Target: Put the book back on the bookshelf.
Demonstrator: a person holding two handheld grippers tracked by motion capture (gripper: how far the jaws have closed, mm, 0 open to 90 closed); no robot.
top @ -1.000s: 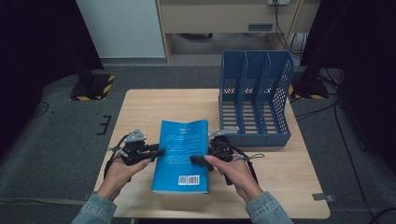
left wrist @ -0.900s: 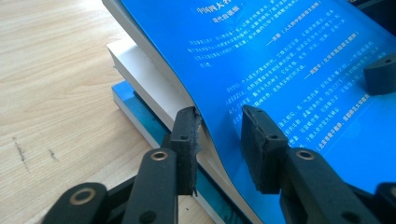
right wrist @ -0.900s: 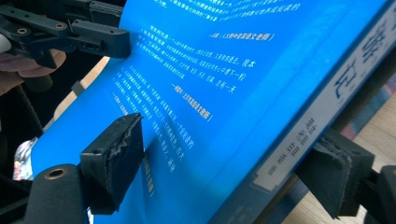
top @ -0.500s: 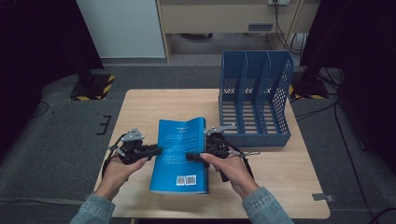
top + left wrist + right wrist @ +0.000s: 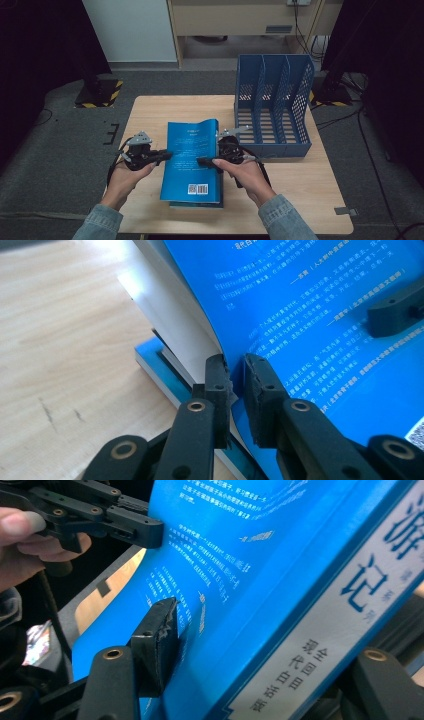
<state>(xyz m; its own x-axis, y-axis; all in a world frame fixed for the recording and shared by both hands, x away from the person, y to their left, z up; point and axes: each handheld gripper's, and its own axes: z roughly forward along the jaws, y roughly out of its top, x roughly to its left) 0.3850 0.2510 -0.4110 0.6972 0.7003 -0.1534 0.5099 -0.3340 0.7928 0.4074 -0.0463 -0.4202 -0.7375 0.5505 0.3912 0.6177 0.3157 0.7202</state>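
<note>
Your left gripper point(image 5: 162, 155) fingers have just been closing and pinch the blue book's point(image 5: 192, 155) cover edge; your right gripper point(image 5: 202, 161) fingers, also closing, clamp its spine side, long axis pointing away from you.

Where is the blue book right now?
In the high view the blue book sits at the table's near middle, left of the blue file rack, its top copy gripped between the left gripper and right gripper.

A light wooden table point(image 5: 165, 107) stands on grey carpet point(image 5: 65, 150), white panel point(image 5: 132, 30) behind, dim surroundings
</note>
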